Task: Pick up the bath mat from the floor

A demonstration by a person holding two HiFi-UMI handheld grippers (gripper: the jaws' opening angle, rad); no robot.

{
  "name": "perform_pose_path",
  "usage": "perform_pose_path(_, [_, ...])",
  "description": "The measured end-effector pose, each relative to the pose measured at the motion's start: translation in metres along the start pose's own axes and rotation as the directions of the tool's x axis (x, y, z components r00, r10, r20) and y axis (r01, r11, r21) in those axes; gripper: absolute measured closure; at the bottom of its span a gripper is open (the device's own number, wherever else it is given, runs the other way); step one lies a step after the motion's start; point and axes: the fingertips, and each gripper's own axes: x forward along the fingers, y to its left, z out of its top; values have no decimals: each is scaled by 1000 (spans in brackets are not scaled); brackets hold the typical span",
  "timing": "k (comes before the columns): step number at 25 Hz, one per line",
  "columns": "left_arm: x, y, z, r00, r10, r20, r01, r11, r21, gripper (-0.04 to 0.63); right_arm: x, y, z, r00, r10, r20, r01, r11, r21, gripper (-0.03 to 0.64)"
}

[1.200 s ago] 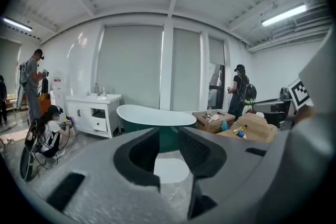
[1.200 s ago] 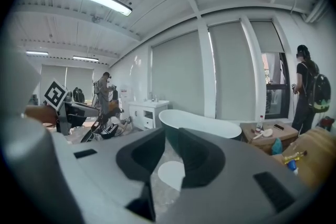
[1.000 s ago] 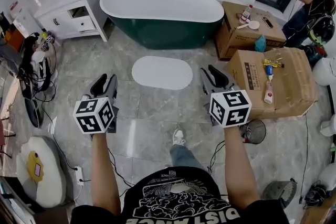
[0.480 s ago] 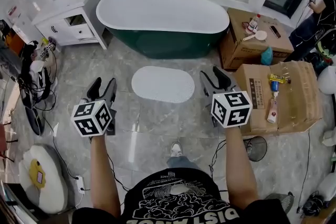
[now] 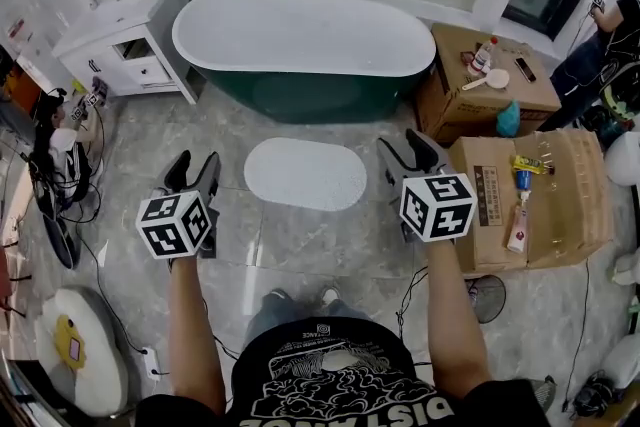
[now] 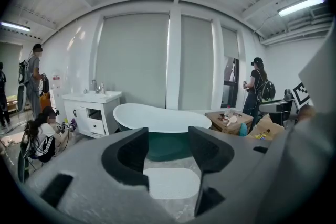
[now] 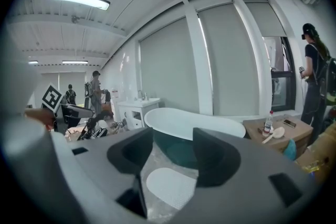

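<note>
The left claw and right claw are both released. Their jaws have just been opening and nothing is between them. They hang either side of the mat, not touching it. It lies flat on the floor before the tub.

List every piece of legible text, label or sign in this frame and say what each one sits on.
"DISTANCE": on the person's black T-shirt, seen upside down and partly cut off by the picture's bottom edge.
Dark print on the cardboard box: too small to read.
Label on the tube lying on that box: blurred, unreadable.
</note>
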Motion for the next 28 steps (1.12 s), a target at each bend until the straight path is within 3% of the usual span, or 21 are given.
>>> perform_pose_path(8, [55,26,11,1000,-27,-2,27,1000,8,347,52,-11,-2,999,-35,-17,35,999,22,365])
perform_pose_path(15, [135,77,30,996,-92,-13,92,996,0,347,121,-10,9,993,-106,-43,107,994,32,360])
perform_pose_path(28, [296,167,74,954,-291,-69,294,955,34,342,226,0,38,940,-328,-94,337,935,112,338])
